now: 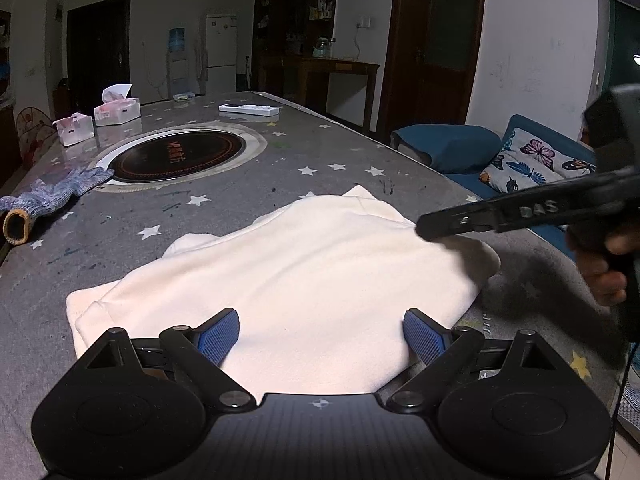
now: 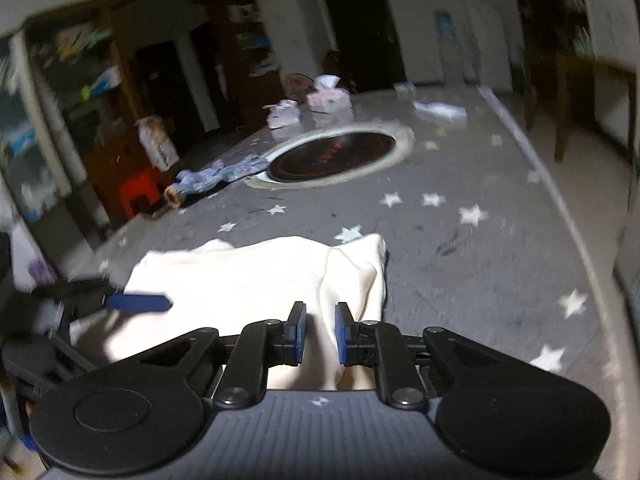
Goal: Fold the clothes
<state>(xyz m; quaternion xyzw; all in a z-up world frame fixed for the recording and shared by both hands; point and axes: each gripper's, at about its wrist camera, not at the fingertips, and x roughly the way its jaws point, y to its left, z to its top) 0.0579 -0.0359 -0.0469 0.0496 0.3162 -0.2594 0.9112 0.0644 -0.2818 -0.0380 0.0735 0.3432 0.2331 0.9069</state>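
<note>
Left gripper (image 1: 320, 336): spread wide, blue ribbed pads either side of the near edge of the cloth, clamping nothing.
Right gripper (image 2: 321, 332): narrowed to a small gap with a raised ridge of cloth running between the pads; pinched or merely straddled, cannot tell. In the left wrist view, seen as a black arm reaching in over the cloth's right edge.
Hand (image 1: 600, 268): wrapped round the right gripper's handle at the frame's right side.
Cream fleece garment (image 1: 288, 276): spread on the desk just ahead of both grippers, roughly rectangular, layers doubled at the left and far edges, right corner bunched and lifted.
Grey star-printed desk (image 1: 248, 184): carrying the garment near its front edge; round black inset plate (image 1: 176, 156) further back.
Stage: partly folded pile; fits either a fold under way or a finished fold being tidied.
Doing it well: grip only the top layers, keep edges lined up, lay the bunched corner flat without dragging the layers below.
Writing: "DAS" on the right gripper's arm; red characters on the round plate, unreadable.
Beyond: grey knitted work glove (image 1: 48, 200) at left, two white tissue boxes (image 1: 116, 110) and white remote control (image 1: 249, 109) far back.
</note>
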